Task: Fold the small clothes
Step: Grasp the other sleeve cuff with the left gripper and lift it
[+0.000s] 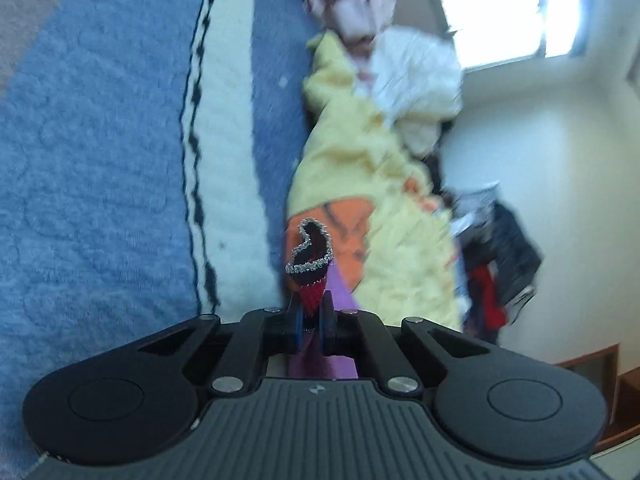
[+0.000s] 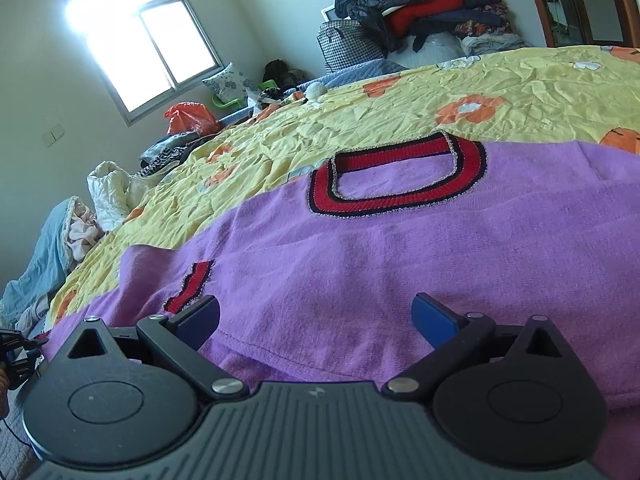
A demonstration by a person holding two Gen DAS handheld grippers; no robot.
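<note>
This is a bedroom in a home: a bed (image 2: 520,92) under a yellow flowered sheet, a bright window (image 2: 160,48) in a plain wall, and heaped clothes (image 2: 420,12) piled on bags along the far side.

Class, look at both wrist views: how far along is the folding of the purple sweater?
Done: the sweater lies spread on the yellow sheet, collar up.
In hand: the left tool is shut on a red-and-black cuff. The right tool hangs open over the sweater's body, gripping nothing.
Left: no finished fold shows yet. More clothes wait at the bed's edge.
</note>
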